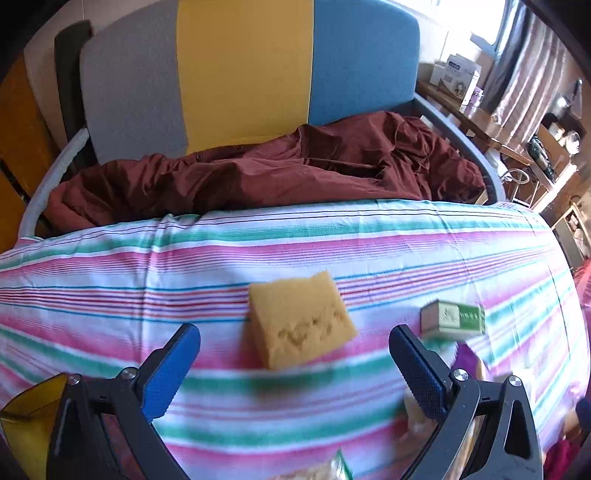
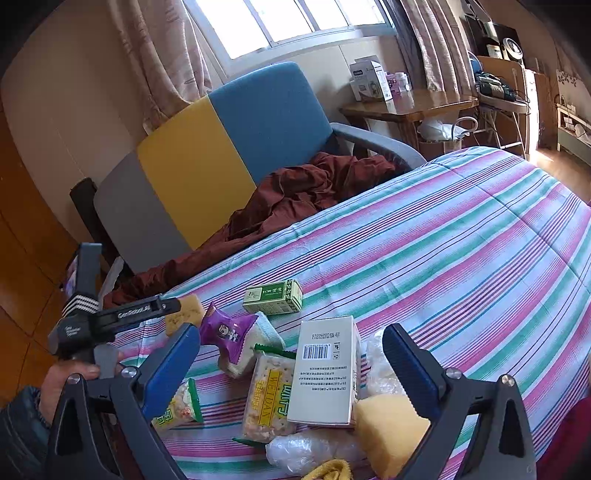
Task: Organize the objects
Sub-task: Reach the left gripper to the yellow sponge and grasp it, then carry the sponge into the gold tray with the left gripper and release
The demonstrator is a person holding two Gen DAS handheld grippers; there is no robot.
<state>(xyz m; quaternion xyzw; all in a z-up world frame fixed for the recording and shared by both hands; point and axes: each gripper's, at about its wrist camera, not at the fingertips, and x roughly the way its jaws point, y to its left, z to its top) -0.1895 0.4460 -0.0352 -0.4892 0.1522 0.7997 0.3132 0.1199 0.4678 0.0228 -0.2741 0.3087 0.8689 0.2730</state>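
Two open grippers over a striped bedspread [image 2: 461, 236], beside a grey-yellow-blue chair [image 2: 207, 155].
Left gripper [image 1: 294, 341] and right gripper [image 2: 291, 341] hold nothing; two yellow sponges [image 2: 388, 424], one green box [image 2: 273, 297], one white box [image 2: 325, 369].

Beyond my striped bed [image 2: 461, 236] stood a grey, yellow and blue headboard [image 1: 243, 70]; a maroon blanket [image 1: 280, 173] lay crumpled against it, with curtains [image 2: 436, 48] by the window [image 2: 288, 22].
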